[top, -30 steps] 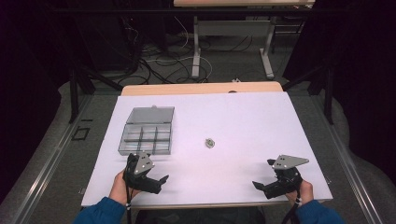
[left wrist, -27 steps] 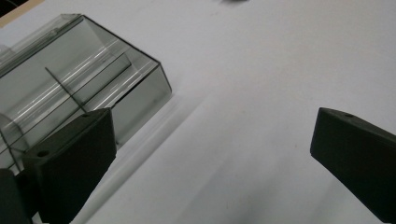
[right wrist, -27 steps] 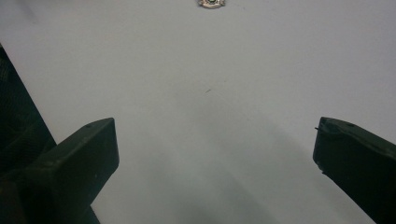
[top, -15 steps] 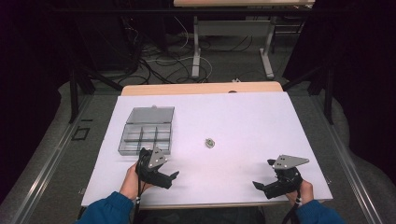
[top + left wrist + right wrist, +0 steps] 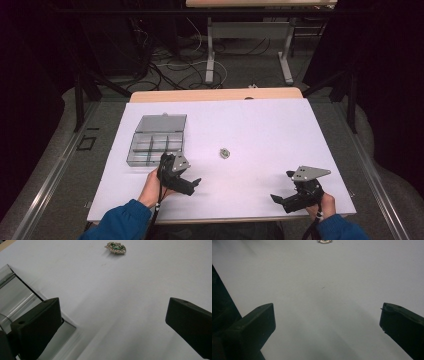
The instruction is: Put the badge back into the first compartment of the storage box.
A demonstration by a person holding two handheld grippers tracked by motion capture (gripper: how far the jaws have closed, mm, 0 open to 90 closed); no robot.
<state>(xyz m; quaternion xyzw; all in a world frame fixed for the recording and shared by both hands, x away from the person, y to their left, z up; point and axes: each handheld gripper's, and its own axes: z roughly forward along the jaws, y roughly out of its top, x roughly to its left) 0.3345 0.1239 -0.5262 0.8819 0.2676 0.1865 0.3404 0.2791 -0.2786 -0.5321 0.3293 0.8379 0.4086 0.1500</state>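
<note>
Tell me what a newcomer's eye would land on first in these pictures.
First, the small jewelled brooch, alone on the white table cover near its middle. Next, the clear compartment box with its lid open, at the left of the cover. Then the two black grippers at the near edge: the left gripper just below the box, the right gripper near the right corner, both with jaws wide apart and holding nothing.
</note>
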